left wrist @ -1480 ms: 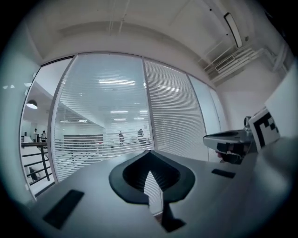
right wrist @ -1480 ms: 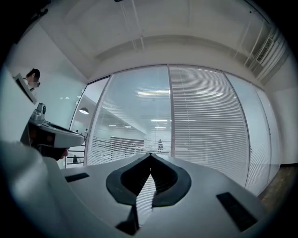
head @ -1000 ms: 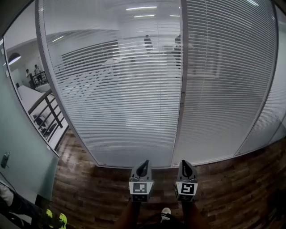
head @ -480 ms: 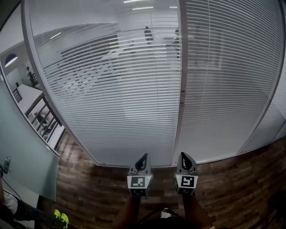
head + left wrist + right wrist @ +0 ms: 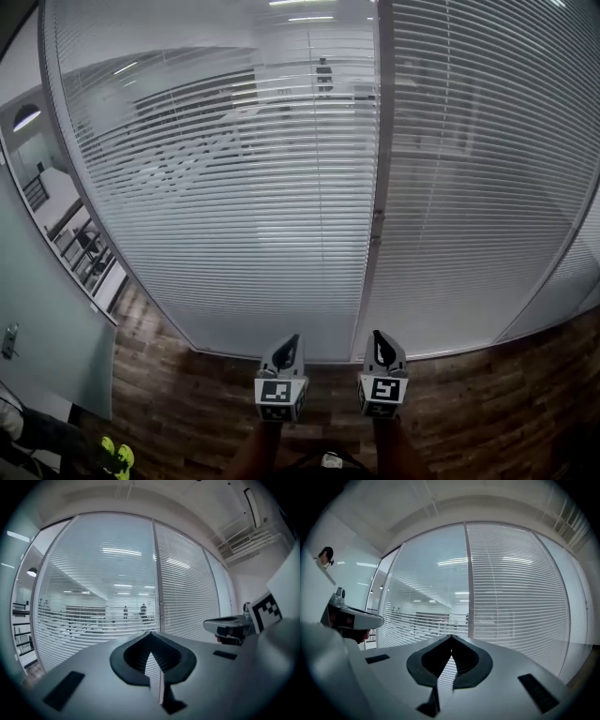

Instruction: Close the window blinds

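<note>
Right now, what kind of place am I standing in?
Probably an office building. A glass partition wall hung with horizontal blinds faces you, strip ceiling lights glow in the room beyond it, and the floor is dark wood plank.

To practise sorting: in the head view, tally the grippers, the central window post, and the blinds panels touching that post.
Grippers: 2 (left gripper, right gripper)
Central window post: 1
Blinds panels: 2 (left panel, right panel)
Total: 5
</note>
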The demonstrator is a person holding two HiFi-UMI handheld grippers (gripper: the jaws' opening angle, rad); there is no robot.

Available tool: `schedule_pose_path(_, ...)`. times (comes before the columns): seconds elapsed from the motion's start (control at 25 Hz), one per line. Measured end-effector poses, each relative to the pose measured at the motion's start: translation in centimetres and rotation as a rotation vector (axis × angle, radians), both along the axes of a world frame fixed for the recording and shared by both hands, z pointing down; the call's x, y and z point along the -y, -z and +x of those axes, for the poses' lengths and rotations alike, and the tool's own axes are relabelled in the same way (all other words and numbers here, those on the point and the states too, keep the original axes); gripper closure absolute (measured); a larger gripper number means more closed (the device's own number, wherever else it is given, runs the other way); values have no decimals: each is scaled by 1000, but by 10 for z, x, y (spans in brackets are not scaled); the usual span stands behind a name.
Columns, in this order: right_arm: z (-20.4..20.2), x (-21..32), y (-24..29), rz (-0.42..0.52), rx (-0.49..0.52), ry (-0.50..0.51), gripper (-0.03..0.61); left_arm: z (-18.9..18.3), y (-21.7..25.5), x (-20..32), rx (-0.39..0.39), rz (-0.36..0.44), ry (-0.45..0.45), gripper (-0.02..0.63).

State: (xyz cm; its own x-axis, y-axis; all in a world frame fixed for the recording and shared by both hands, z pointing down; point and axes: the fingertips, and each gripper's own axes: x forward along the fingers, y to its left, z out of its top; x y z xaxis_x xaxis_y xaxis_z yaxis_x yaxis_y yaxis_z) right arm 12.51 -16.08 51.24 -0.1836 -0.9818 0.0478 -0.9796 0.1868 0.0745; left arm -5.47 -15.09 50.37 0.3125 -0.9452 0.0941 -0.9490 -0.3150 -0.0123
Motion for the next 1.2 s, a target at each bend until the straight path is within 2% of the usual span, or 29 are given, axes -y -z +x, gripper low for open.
schedule_pose_path(0.16,-8,0,-14,-10,-13,38,577,1,-7,2,-15,-8,31,620)
schedule_pose_path(0.4,-4,7,-19,-27,-23,39,575,11,-12,13,-17,-11,5,620)
schedule_pose_path(0.6,0,24,-27,-138,-24,8,575,15,-8,33,-53,-28,-10,620)
schedule_pose_path(0.76,-7,41,-18,-100,-17,8,575,10,-8,57,-32,-36,4,620)
schedule_pose_path(0.92,-7,66,-10,-82,-12,-11,576,4,-9,85,-73,-68,-5,620)
schedule_pose_path(1.2,-29,103,-6,-60,-5,-17,575,-14,1,122,-54,-38,-32,620)
